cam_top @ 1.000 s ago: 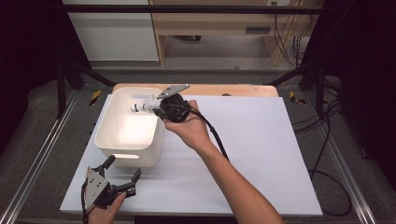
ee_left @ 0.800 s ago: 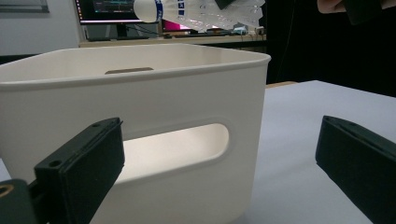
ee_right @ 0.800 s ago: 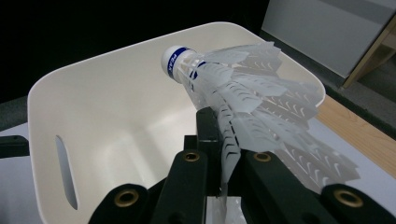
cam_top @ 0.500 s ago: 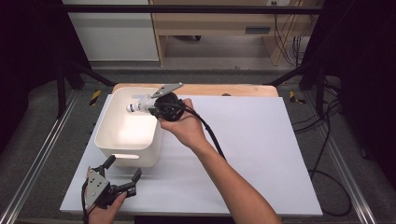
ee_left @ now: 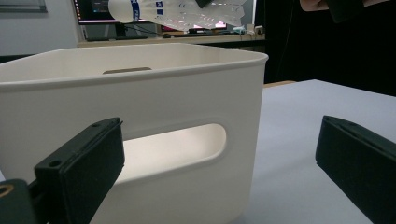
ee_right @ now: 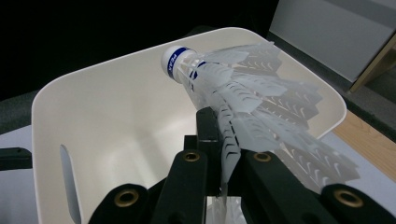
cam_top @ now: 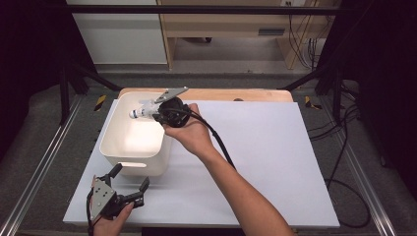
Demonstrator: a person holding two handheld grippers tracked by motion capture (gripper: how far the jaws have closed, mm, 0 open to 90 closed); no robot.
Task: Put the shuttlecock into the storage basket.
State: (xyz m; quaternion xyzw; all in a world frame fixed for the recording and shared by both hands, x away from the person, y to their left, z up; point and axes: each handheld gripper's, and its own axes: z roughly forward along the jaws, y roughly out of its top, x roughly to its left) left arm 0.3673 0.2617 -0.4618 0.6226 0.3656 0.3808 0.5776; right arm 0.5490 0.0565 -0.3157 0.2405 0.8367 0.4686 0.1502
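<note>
Two grippers in play. Right gripper (cam_top: 156, 112) above white bin (cam_top: 114, 129), far-right part, jaws pinching shuttlecock (cam_top: 142, 111) by its feather skirt; cork end with blue band points away from hand, over bin interior, clear of bin floor. Right gripper view: shuttlecock (ee_right: 233, 98) skirt clamped between black jaws, bin (ee_right: 51, 107) open below. Left gripper (cam_top: 129, 188) low on white table sheet (cam_top: 275, 157), just in front of bin's near wall, jaws spread wide, holding nothing. Left gripper view: bin handle slot (ee_left: 173, 147) between jaws, shuttlecock (ee_left: 177, 10) above rim.
</note>
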